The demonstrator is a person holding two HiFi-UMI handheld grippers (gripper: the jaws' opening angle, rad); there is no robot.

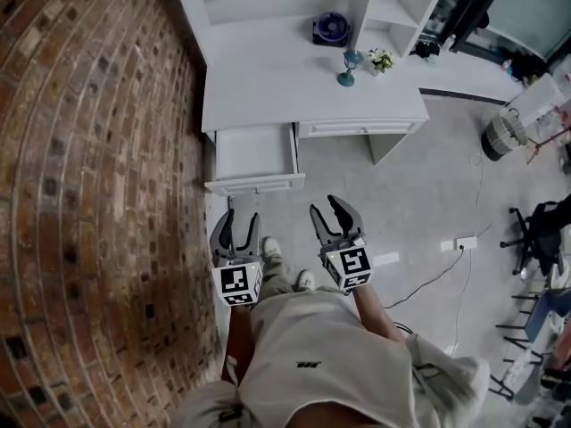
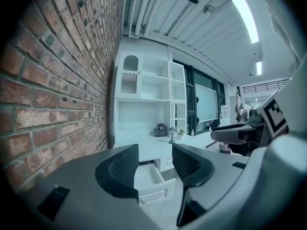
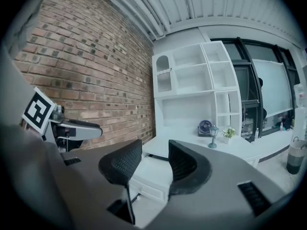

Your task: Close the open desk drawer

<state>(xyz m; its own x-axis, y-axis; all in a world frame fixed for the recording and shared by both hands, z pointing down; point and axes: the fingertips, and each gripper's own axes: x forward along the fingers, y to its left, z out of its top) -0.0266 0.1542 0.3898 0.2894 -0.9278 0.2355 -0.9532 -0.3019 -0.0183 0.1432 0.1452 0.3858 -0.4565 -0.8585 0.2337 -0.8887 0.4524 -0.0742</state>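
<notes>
A white desk (image 1: 268, 83) stands against the brick wall, and its left drawer (image 1: 254, 157) is pulled out and looks empty. The drawer front (image 1: 255, 185) faces me. My left gripper (image 1: 235, 225) hangs open a short way in front of the drawer front, apart from it. My right gripper (image 1: 334, 214) is open too, to the right of the drawer, over the floor. In the left gripper view the drawer (image 2: 152, 180) shows between the open gripper (image 2: 154, 164). The right gripper view shows the drawer (image 3: 152, 176) beyond the open gripper (image 3: 156, 162). Nothing is held.
A brick wall (image 1: 89, 176) runs along the left. On the desk stand a small fan (image 1: 331, 28), a lamp-like ornament (image 1: 349, 68) and a potted plant (image 1: 382, 60). A shut right drawer (image 1: 359, 128), a power strip and cable (image 1: 451, 257), and chairs (image 1: 540, 230) lie to the right.
</notes>
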